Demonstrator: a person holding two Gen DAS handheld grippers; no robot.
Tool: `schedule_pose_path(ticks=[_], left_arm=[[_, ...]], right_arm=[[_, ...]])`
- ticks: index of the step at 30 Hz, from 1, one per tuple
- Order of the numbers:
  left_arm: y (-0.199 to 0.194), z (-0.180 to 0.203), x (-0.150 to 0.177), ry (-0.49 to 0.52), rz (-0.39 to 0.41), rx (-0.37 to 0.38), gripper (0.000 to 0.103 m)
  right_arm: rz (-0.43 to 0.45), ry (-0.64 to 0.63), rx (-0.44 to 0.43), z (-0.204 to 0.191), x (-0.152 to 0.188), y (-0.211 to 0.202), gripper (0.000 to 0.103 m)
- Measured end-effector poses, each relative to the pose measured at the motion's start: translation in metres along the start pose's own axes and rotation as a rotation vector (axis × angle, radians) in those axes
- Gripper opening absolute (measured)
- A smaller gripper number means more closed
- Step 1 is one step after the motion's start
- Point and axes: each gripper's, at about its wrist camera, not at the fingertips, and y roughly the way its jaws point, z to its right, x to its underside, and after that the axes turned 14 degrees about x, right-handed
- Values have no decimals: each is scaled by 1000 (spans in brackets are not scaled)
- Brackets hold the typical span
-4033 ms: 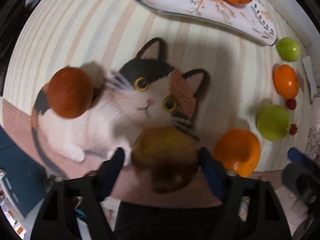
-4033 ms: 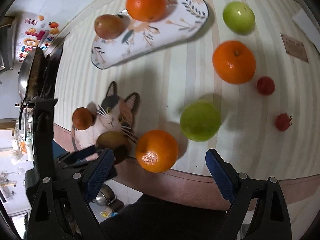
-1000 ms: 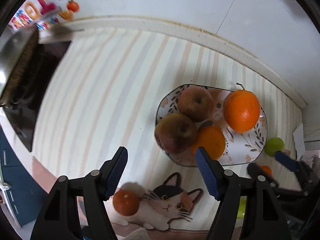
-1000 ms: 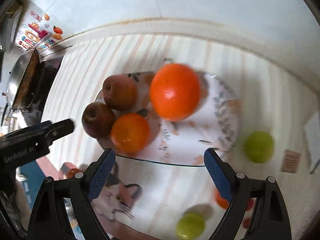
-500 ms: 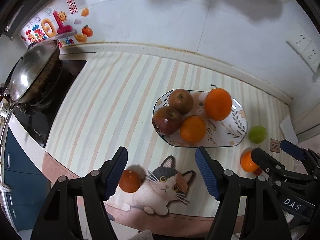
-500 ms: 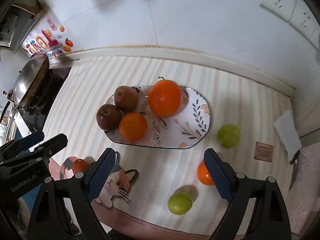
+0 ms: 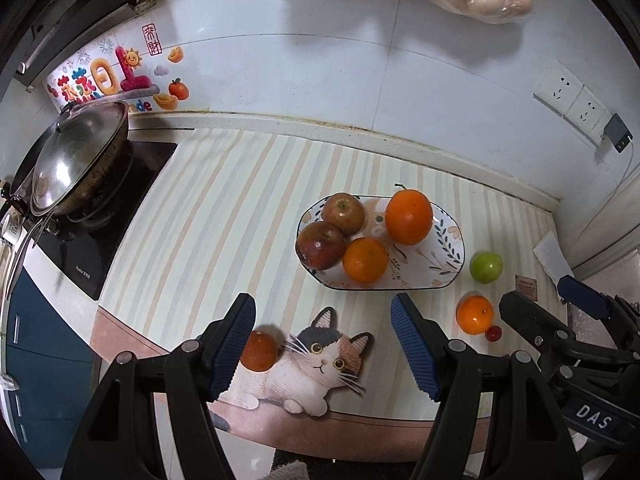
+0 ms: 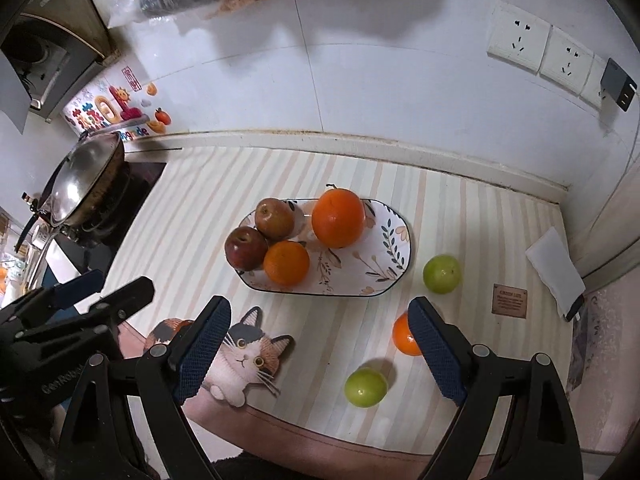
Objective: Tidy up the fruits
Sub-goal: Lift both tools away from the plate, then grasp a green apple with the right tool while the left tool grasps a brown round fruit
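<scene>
A patterned oval plate (image 7: 448,256) (image 8: 390,248) holds two red-brown apples (image 7: 320,245) (image 8: 245,248), a small orange (image 7: 365,260) (image 8: 286,262) and a big orange (image 7: 409,217) (image 8: 338,218). Loose on the striped mat: a small orange (image 7: 259,350) by the cat picture, another orange (image 7: 474,314) (image 8: 404,337), green fruits (image 7: 486,267) (image 8: 441,274) (image 8: 365,386), and a small red fruit (image 7: 493,333). My left gripper (image 7: 323,347) is open and empty, held high near the front edge. My right gripper (image 8: 320,354) is open and empty, also high.
A lidded wok (image 7: 68,160) sits on a black cooktop (image 7: 100,236) at the left. A white wall with sockets (image 8: 538,48) backs the counter. A white paper (image 8: 554,268) and a brown tag (image 8: 509,299) lie at the right. The counter's front edge (image 8: 320,436) is just below the grippers.
Both grippers have pulled back and up from the plate, so the whole counter shows now. Four seconds ago the left gripper held an apple; it now lies on the plate.
</scene>
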Motion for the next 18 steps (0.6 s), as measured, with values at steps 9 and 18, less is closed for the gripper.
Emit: schedule_pose_path(ticks=[9,18], left_arm=[[19,-5,-10,-33,-5,-19,83],[103,-28,-19,-135,-118,-53,89]], right_arm=[[-40,113,-13,32,-9,22,92],[-238,326,45,115,-17,145,92]])
